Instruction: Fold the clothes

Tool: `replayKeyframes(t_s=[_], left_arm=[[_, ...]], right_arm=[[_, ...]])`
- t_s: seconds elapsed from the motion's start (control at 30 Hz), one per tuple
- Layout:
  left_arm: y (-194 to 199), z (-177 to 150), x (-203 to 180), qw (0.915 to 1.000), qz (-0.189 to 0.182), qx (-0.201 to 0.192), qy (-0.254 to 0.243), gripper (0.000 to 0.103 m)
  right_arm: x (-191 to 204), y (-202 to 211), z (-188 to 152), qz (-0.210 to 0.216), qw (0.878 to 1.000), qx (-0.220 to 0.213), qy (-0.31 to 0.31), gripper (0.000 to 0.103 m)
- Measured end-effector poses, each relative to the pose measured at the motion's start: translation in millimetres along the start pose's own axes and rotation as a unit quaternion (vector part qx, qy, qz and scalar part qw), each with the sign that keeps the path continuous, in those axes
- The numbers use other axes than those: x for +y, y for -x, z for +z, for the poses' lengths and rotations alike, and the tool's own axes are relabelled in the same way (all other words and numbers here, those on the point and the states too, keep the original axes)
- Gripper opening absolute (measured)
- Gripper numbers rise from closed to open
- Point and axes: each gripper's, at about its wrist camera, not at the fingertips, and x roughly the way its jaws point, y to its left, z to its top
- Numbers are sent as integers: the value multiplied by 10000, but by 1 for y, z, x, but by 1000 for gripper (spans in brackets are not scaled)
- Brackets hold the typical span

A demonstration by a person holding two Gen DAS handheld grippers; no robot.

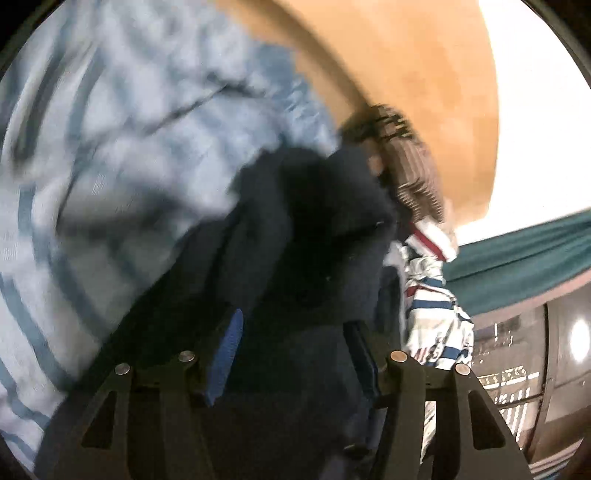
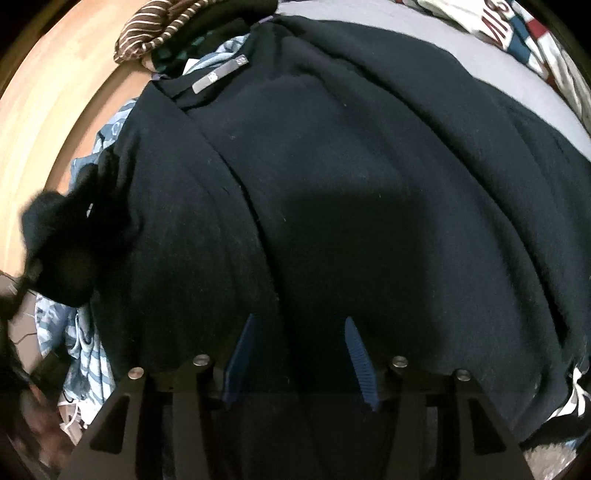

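A dark navy garment [image 2: 332, 166] lies spread out, filling the right wrist view, with a grey label [image 2: 220, 74] at its collar. My right gripper [image 2: 299, 363] points down at its near part, its blue pads [image 2: 240, 362] apart and nothing pinched between them. In the blurred left wrist view a bunched part of the same dark garment [image 1: 314, 229] lies in front of and between the fingers of my left gripper [image 1: 295, 350]. Its jaws stand wide and the pads do not press the cloth. A dark blurred bundle [image 2: 62, 243] sits at the garment's left edge.
Light blue striped cloth [image 1: 129, 129] lies under and left of the dark garment. A brown striped garment [image 2: 155, 33] and a white one with blue and red stripes [image 1: 432, 306] lie behind it. Orange-brown wood [image 1: 424, 74] borders the pile. Teal fabric [image 1: 535, 266] is at right.
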Motion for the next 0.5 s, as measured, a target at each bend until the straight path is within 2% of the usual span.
replayKeyframes(t_s=[0.1, 0.2, 0.3, 0.4, 0.43, 0.5], left_arm=[[-38, -3, 22, 9975, 281, 496, 420, 57], [-37, 4, 17, 9985, 166, 365, 378, 58], [-42, 9, 11, 9986, 407, 309, 117, 57], [-51, 15, 12, 9987, 408, 309, 69, 57], [-52, 15, 11, 9987, 399, 306, 39, 57], [-53, 13, 10, 9990, 366, 272, -30, 57]], right_arm=[[0, -3, 1, -79, 10000, 14, -13, 56], [4, -14, 4, -59, 9999, 133, -15, 58], [7, -23, -3, -52, 9994, 308, 119, 58], [15, -27, -17, 69, 9980, 415, 477, 47], [17, -25, -23, 123, 9973, 398, 598, 39], [21, -23, -32, 385, 9946, 375, 889, 38]])
